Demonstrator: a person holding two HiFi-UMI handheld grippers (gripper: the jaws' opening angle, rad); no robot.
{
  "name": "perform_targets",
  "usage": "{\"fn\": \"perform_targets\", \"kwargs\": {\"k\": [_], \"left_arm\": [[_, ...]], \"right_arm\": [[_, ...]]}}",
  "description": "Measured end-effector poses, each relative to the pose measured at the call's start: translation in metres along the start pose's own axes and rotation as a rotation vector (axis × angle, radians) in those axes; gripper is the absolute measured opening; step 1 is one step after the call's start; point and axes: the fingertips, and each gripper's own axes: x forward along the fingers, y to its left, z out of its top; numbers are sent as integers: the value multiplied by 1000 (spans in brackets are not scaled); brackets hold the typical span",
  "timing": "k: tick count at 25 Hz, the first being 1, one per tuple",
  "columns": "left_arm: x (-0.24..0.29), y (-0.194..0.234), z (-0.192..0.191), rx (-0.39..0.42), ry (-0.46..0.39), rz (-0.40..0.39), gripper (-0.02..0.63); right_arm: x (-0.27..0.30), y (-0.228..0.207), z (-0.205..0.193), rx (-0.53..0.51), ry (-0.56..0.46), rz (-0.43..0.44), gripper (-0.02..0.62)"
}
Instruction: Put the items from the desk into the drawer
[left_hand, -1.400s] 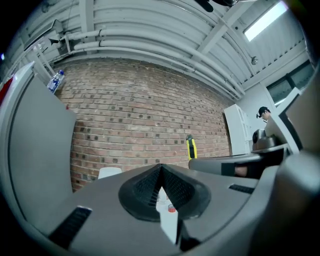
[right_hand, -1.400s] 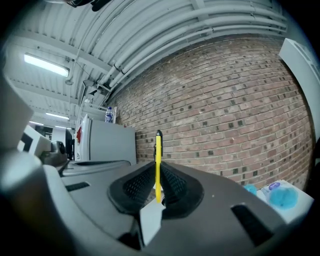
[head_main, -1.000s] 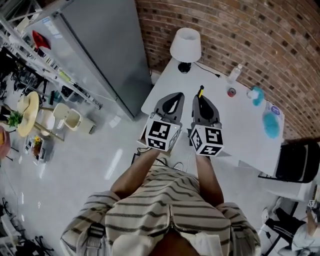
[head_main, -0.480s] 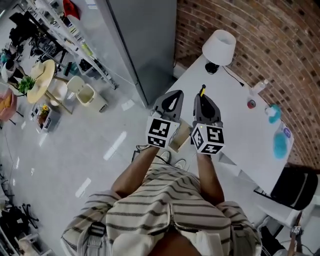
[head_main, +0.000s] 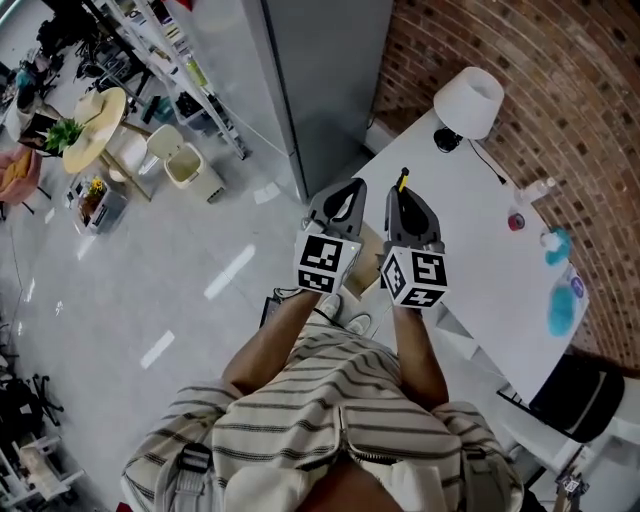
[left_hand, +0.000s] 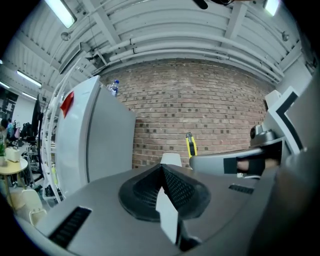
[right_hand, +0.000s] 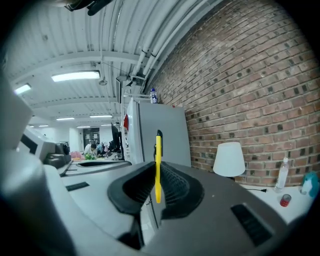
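Grip first: our right gripper (head_main: 403, 196) is clamped on a thin yellow tool (right_hand: 158, 167). Its black tip stands up past the jaws, so it rides upright and should not slip while carried. Our left gripper (head_main: 348, 192) has its jaws pressed together with nothing between them; we judge it is empty so that it can work the drawer.

Both grippers hang side by side over the near corner of the desk (head_main: 480, 230), at the end where the lamp (head_main: 469, 102) stands. A tan patch (head_main: 362, 262) just off that corner, below the grippers, may be the open drawer, though we cannot tell.

Farther along the desk from the lamp, a bottle (head_main: 535, 188), a small red thing (head_main: 516, 221) and teal items (head_main: 559, 310) wait, so we judge the task is at an early stage.
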Motion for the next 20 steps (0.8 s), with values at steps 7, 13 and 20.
{"fn": "perform_targets", "kwargs": {"k": [7,13,20], "left_arm": [[-13,22,-6,-18,11,48,-8],[-19,39,-20,-38,43,78,-8],[-17,41,-41,-57,85,73,-8]], "right_arm": [[15,27,-7,-6,26,58,37],[31,48,-25,1,107,113,37],[34,52,-46,-6,173,127,37]]}}
